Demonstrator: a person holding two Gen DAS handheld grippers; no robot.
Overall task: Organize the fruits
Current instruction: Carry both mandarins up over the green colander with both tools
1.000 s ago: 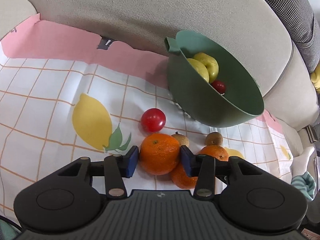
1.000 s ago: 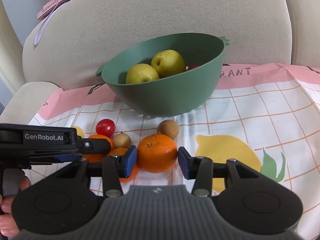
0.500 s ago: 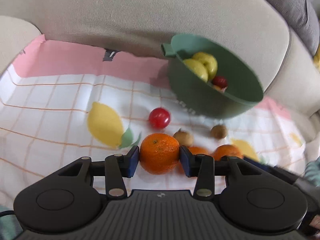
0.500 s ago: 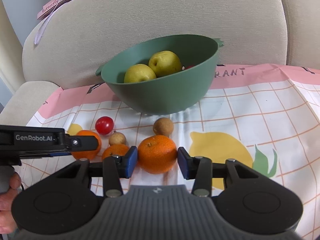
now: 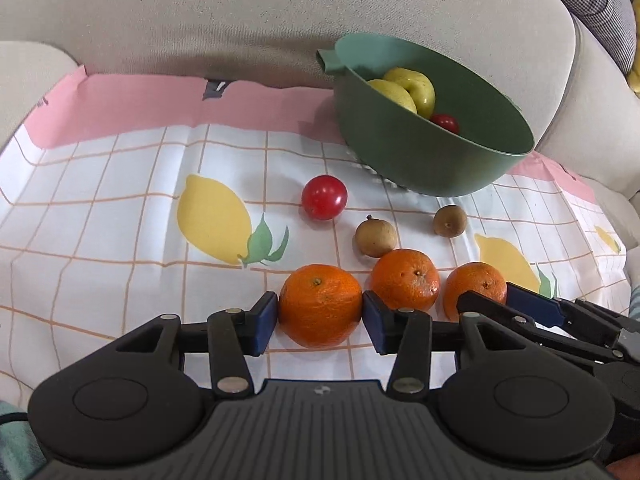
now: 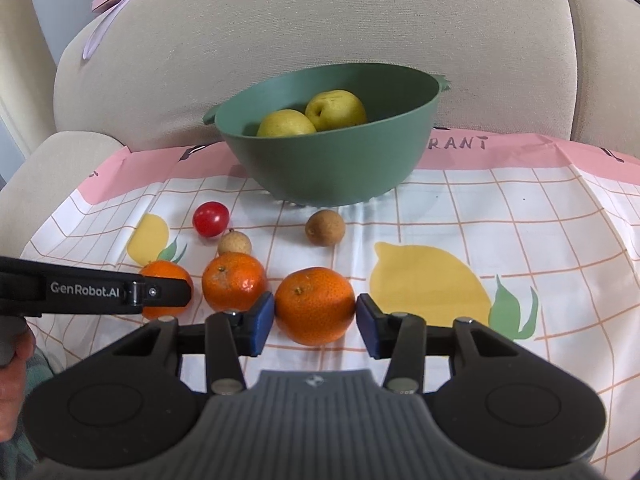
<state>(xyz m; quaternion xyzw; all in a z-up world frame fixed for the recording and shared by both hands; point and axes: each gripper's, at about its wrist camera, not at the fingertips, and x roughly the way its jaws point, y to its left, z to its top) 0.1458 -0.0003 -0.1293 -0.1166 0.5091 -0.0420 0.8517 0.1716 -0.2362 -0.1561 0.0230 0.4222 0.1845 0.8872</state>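
Below the green bowl, I am easing both jaw pairs apart: left gripper and right gripper each pinching an orange.

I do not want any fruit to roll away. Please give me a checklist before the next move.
1. Left tool, jaws opening, left orange between them: ok.
2. Right tool, jaws opening, right orange between them: ok.
3. Both oranges resting on cloth: ok.
4. Middle orange clear of left tool: cannot tell.
5. Bowl has room: ok.
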